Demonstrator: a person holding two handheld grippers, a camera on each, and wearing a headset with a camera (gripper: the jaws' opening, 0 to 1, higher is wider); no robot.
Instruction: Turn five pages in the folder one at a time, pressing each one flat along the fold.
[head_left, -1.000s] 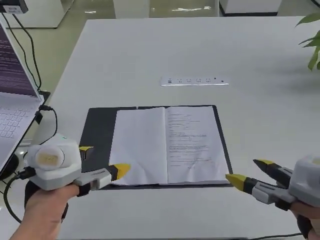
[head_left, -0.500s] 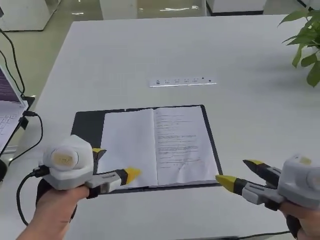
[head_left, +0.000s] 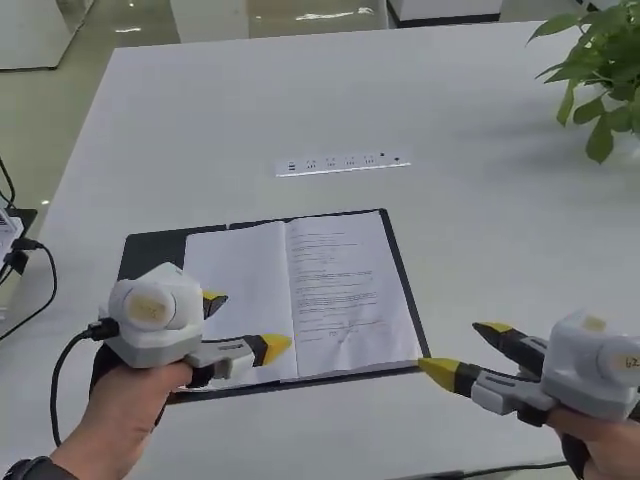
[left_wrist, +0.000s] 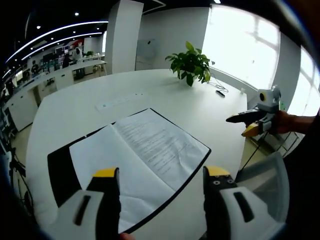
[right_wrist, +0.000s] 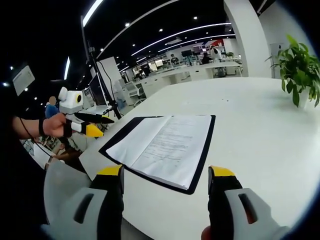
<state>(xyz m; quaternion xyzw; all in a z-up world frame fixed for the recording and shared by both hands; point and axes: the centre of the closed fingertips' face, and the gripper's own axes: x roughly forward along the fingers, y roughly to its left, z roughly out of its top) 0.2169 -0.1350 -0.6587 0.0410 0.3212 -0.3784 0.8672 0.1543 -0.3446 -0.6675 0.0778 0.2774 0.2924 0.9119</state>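
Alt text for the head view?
An open black folder with white pages lies on a white table, an open gripper at each near corner: the left gripper over the left half, the right gripper just off the right edge. A power strip and plant lie beyond.

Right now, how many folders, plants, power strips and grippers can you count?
Folder: 1
Plant: 1
Power strip: 1
Grippers: 2, the left gripper and the right gripper
Total: 5
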